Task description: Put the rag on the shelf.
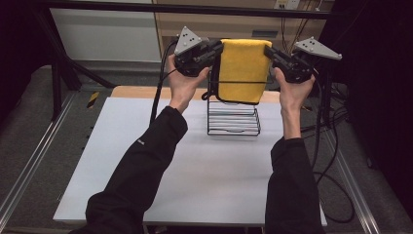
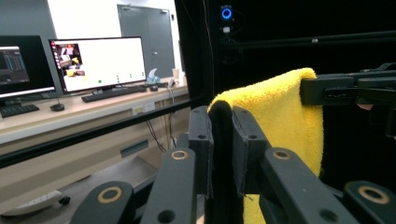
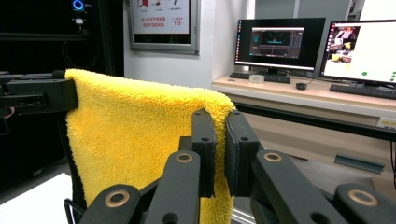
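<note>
Towel (image 1: 242, 68) handling, left to right: my left tool (image 1: 214, 51) pinches the yellow towel's left top corner, and my right tool (image 1: 271, 52) pinches the right top corner. This spreads the cloth flat, folded edge up, above the black wire rack (image 1: 233, 118) on the bench (image 1: 195, 175), presumably for draping.

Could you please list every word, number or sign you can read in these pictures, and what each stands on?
"119": red digits on the wall poster in the right gripper view; the rest of its red print is too blurred to read.
Monitor screens: text too small to read.
Small white mark on the left sleeve: illegible.
</note>
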